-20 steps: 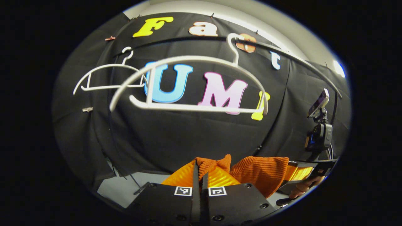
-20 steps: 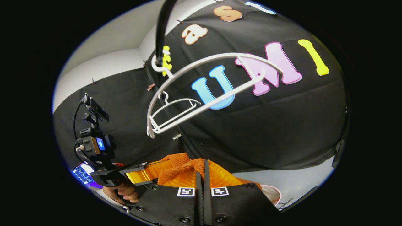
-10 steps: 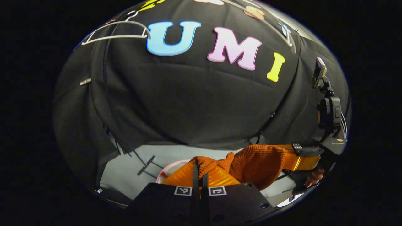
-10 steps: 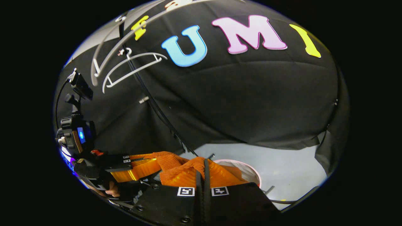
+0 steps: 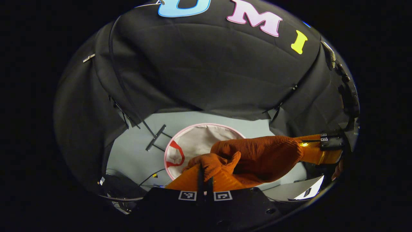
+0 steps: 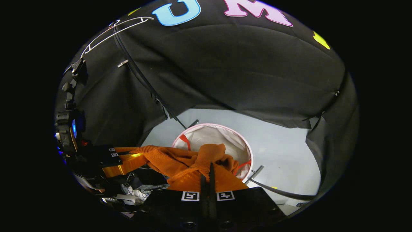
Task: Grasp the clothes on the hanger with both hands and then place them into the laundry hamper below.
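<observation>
Above the round laundry hamper (image 5: 206, 138) on the floor, I have my left gripper (image 5: 205, 174) clamped tight on one end of the orange ribbed garment (image 5: 257, 158); my right gripper (image 6: 208, 175) pinches the other end, cloth slung between them.

A black cloth wall (image 5: 209, 74) hangs in loose folds around the booth and ends just above a pale grey floor (image 5: 135, 154). Taking that floor as the landmark, a thin black pole (image 6: 145, 80) slants down across the cloth to a small cross-shaped foot (image 5: 156, 138) resting on it. Thin cables (image 5: 128, 175) trail along the floor's near edge. Light falls evenly on the floor, while the cloth above stays dark.
</observation>
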A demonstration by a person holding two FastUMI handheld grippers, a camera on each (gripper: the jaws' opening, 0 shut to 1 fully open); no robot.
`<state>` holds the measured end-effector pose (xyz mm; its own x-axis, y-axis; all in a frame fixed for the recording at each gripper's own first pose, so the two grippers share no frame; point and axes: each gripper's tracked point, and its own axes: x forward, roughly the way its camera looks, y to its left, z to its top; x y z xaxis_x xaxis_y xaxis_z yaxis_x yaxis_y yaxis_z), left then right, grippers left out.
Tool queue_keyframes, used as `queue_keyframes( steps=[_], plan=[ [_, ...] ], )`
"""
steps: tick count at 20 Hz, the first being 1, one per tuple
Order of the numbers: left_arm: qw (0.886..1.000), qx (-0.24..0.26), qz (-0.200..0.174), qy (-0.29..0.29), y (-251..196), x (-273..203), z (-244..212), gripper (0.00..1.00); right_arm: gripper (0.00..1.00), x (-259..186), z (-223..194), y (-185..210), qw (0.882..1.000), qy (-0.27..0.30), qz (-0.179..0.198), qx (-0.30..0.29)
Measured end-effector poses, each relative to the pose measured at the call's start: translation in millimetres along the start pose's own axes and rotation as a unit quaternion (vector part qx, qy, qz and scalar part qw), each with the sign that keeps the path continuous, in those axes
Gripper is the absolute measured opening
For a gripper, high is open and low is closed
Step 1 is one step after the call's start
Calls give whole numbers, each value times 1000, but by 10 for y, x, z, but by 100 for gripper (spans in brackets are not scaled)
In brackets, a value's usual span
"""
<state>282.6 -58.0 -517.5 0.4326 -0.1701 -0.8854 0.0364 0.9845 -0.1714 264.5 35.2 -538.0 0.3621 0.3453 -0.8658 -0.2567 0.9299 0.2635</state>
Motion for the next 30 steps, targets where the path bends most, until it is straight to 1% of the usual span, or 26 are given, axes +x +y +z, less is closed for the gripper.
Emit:
queue_keyframes(
  steps=[2, 3, 4, 5, 6, 7, 9, 10, 12, 13, 14, 16, 20, 23, 27, 30],
  plan=[
    [1000, 0, 0, 19, 8, 32, -90, 6, 6, 8, -118, 27, 1000, 14, -3, 3],
    [1000, 1, 4, 27, 34, 38, -124, 7, 27, 16, -216, 4, 1000, 27, -9, -1],
    [999, -1, 2, 37, 37, 80, -167, 29, 49, 44, -246, -24, 999, 39, -16, -9],
    [999, -2, 8, 51, 62, 184, -254, 52, 70, 49, -268, -26, 999, 44, -16, -12],
    [998, -1, 11, 59, 87, 447, -273, 75, 92, 61, -284, -40, 999, 46, -22, -13],
    [998, 0, 15, 64, 82, 170, -285, 97, 88, 70, -283, -57, 999, 43, -28, -12],
    [998, 1, 12, 62, 87, 150, -309, 96, 88, 38, -255, -93, 998, 37, -41, -8],
    [998, 1, 10, 60, 80, 131, -300, 96, 88, 42, -272, -137, 998, 39, -56, -9],
    [999, -2, 7, 51, 49, 58, -235, 96, 95, -6, -274, -183, 997, 36, -73, -9],
    [999, -5, 5, 45, 20, 20, -200, 96, 92, -35, -257, -183, 997, 32, -76, -5],
    [999, -7, 4, 37, 1, -23, -150, 96, 99, -76, -231, -168, 997, 26, -76, 1],
    [1000, -7, 4, 18, -4, -144, -65, 96, 99, -215, -177, -110, 997, 11, -76, 9],
    [999, 9, 19, -30, 24, -541, 100, 96, 99, -585, 67, -84, 993, -53, -102, 10],
    [995, 28, 24, -88, -23, -980, 344, 96, 99, -971, 302, 22, 987, -112, -112, 18],
    [984, 35, 21, -172, -135, -1679, 626, 96, 99, -1648, 581, 193, 973, -190, -129, 22],
    [972, 32, 13, -231, -163, -2245, 724, 96, 99, -2170, 685, 344, 960, -246, -134, 24]
  ],
)
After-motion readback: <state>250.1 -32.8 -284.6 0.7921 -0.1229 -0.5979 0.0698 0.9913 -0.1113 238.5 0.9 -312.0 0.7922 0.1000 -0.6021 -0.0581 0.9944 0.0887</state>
